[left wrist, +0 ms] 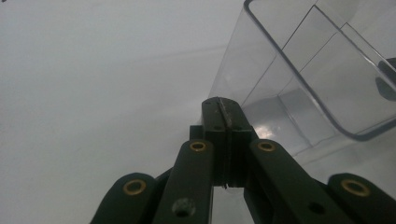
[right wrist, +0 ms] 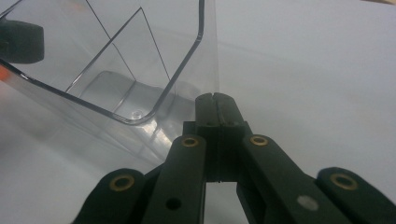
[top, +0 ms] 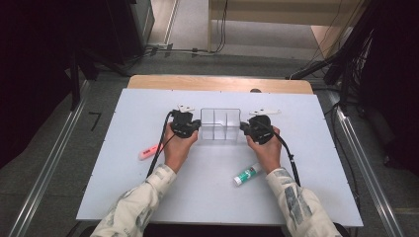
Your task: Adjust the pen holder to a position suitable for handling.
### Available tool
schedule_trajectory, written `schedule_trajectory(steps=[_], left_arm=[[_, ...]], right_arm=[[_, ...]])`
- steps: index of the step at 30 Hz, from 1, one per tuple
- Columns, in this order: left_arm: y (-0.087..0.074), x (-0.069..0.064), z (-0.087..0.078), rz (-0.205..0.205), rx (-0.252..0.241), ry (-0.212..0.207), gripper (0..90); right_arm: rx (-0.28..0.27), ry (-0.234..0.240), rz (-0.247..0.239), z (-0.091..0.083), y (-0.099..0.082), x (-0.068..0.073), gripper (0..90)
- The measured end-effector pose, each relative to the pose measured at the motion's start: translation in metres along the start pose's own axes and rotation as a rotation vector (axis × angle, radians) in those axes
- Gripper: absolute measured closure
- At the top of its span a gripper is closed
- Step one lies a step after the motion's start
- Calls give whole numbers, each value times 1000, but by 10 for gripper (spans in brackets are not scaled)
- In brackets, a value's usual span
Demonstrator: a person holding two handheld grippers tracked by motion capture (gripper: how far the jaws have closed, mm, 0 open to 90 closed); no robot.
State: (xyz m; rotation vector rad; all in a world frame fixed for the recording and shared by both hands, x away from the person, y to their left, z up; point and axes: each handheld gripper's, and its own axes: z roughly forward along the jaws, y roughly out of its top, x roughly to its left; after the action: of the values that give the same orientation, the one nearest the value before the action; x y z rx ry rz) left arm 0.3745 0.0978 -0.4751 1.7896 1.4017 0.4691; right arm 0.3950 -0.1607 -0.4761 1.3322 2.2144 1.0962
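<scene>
1. The clear divided organizer [top: 220, 124] stands upright on the white bench [top: 148, 197], between the two hand-held grippers and near the bench's middle.
2. The left hand-held gripper [top: 196, 126] has its jaws pressed fully together, holding nothing; its tip sits against or just beside the organizer's left end wall.
3. The right hand-held gripper [top: 243, 127] is likewise closed and empty, at the right end wall.
4. To shift the box well, I'd judge both tips should push evenly from each end, low on the walls, so it neither tips nor skews.
5. A pink marker [top: 149, 151] and a glue stick [top: 247, 174] lie nearer the person, well apart from the box.
</scene>
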Motion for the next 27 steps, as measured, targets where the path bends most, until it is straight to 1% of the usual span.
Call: schedule_trajectory(steps=[4, 8, 14, 20, 22, 25, 26, 27], left_arm=[[-6, 6, -8, -2, 2, -9, 900], [-8, 8, -11, -4, 1, -13, 900], [-9, 8, -9, -3, -3, -6, 900], [-9, 7, -7, -11, -9, -15, 900], [-9, 7, -7, -3, -9, -14, 900], [-10, 6, -7, 9, -17, -1, 900], [-10, 6, -7, 17, -21, 13, 892], [-10, 7, -8, 15, -27, 18, 853]], right_arm=[[0, 16, -12, -2, -4, 10, 879], [0, 15, -11, -3, -6, 16, 879], [-3, 6, -22, -4, -7, 17, 879], [-10, 6, -5, -6, -7, 16, 878], [-13, 10, -4, -7, -8, 16, 878], [-15, 10, -14, -7, -8, 16, 877], [-20, 6, -19, -8, -9, 16, 862], [-29, -8, -27, -8, -9, 16, 821]])
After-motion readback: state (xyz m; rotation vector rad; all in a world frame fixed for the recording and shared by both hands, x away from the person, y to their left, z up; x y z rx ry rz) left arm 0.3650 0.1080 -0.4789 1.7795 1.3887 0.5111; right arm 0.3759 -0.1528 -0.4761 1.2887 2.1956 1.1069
